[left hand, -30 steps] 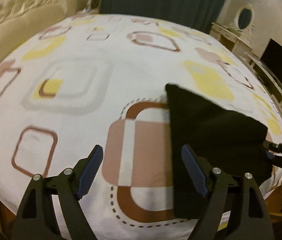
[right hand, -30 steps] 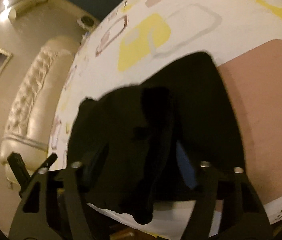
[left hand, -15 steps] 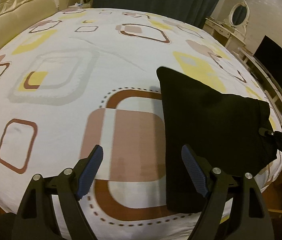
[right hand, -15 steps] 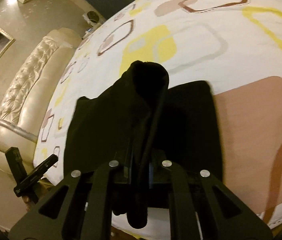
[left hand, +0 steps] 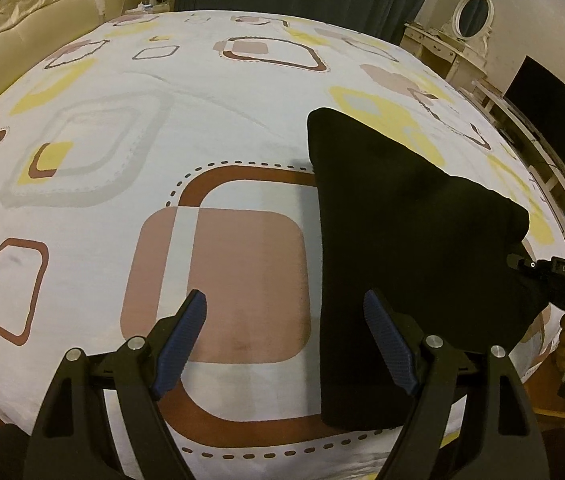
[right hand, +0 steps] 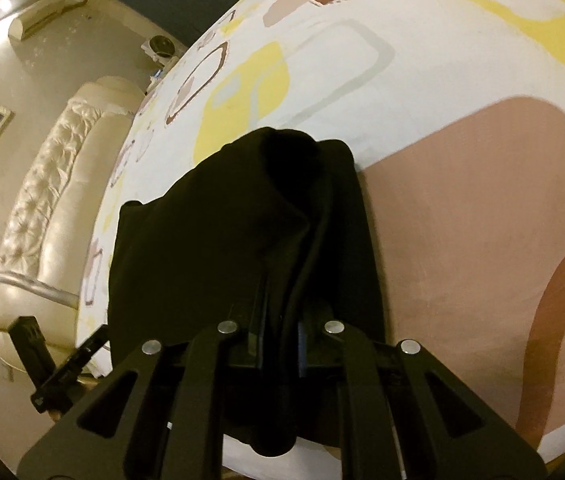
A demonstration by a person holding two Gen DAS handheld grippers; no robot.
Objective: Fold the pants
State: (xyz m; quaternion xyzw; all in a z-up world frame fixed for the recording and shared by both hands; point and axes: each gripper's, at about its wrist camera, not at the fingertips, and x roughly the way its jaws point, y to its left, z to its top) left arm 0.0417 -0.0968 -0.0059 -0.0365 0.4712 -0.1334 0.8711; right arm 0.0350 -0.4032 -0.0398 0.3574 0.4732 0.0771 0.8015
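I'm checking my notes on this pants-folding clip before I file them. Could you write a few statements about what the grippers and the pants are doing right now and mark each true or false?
1. The right gripper is shut on a bunch of the black pants. True.
2. The left gripper is clamped on the pants. False: its jaws stand wide open with nothing between them.
3. The pants lie on a patterned bedsheet. True.
4. The pants are spread out full length across the whole bed. False: they form a compact dark shape near the bed's edge.
5. A dark screen stands beyond the bed. True.
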